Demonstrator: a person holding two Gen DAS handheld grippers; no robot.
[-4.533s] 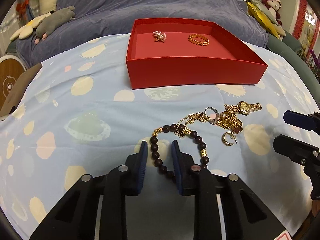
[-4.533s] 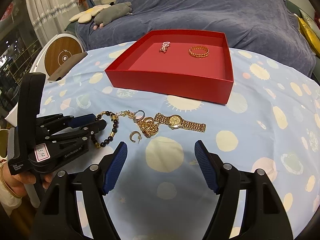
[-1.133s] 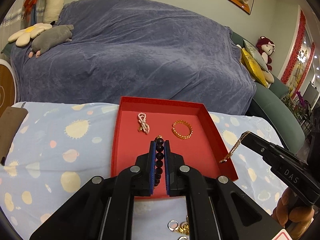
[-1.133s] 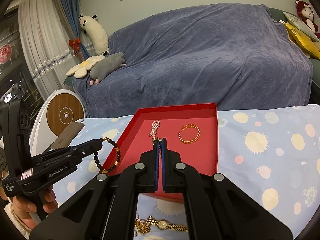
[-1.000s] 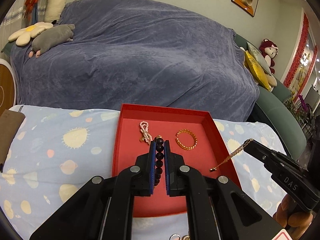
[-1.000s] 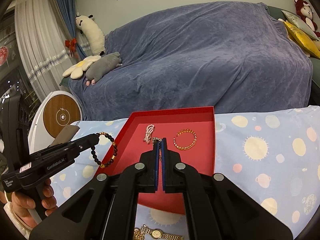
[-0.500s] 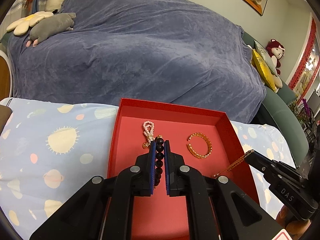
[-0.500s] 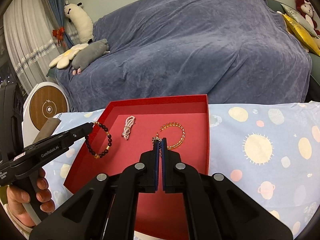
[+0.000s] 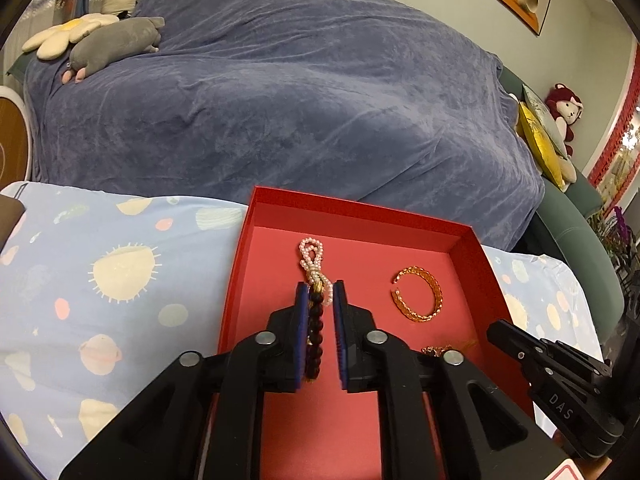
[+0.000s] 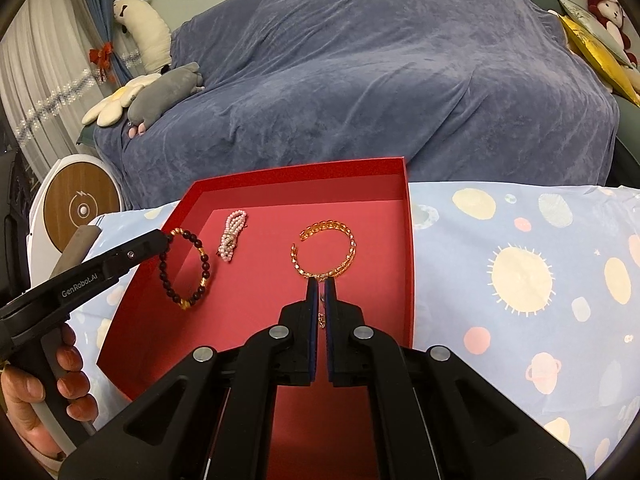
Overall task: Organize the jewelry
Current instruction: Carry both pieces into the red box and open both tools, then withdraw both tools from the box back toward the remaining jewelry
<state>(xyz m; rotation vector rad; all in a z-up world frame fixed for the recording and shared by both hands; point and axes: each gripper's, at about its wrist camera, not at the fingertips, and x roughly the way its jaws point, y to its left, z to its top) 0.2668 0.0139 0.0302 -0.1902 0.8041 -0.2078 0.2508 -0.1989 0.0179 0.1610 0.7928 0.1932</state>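
Observation:
A red box [image 9: 240, 264] [image 10: 406, 240] lies on the blue patterned cloth. Inside it are a pearl bracelet [image 9: 311, 256] [image 10: 231, 236] and a gold bangle [image 9: 420, 296] [image 10: 326, 248]. My left gripper [image 9: 320, 292] [image 10: 166, 238] is over the box's left part; its jaws have parted a little, and the dark bead bracelet [image 9: 314, 332] [image 10: 186, 268] still hangs at its tip. My right gripper [image 10: 320, 282] [image 9: 494, 330] is shut on a thin gold chain [image 10: 321, 318] [image 9: 444, 349] that reaches down to the box floor at the right.
A sofa under a blue-grey cover [image 9: 300, 92] stands behind the table, with plush toys [image 9: 108, 40] at its left and cushions [image 9: 540, 136] at its right. A round white and wood device [image 10: 78, 208] stands at the far left.
Both grippers have come forward and down over the red box. The left jaws have opened slightly around the bead bracelet. The gold chain now reaches the box floor.

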